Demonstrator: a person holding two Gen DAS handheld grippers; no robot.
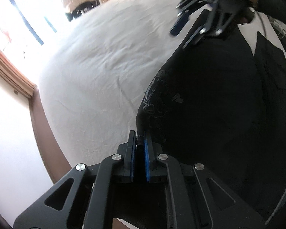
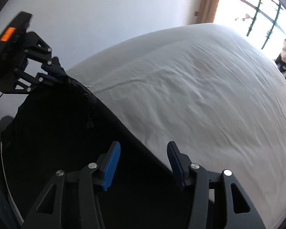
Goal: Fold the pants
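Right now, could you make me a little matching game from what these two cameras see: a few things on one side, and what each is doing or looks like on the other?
Things:
1. left claw
2. right claw
3. pants
4. bed sheet

Descriptions:
A. white and wrinkled
B. open, holding nothing
C. black, lying on the bed
D. shut on a corner of cloth

Pairs: 1-D, 2-B, 3-C, 4-A
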